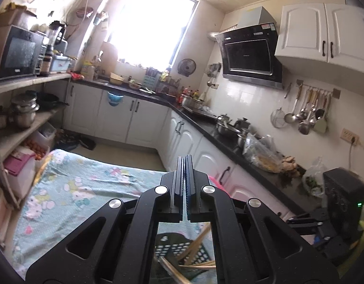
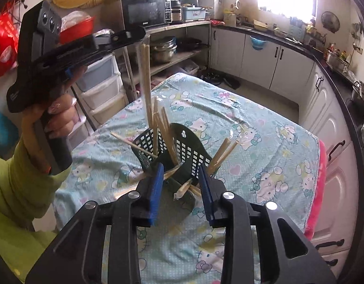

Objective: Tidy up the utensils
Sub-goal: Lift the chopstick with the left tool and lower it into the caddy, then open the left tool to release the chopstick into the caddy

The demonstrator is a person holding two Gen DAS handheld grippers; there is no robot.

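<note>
Leaning wooden chopsticks (image 2: 169,137) in green basket (image 2: 191,146)

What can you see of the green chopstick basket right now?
The dark green plastic basket has lattice walls and a taller back panel with a hanging hole. It stands upright on the Hello Kitty tablecloth, holding wooden chopsticks that lean in all directions. The open right gripper flanks its near side; contact is unclear.
</note>
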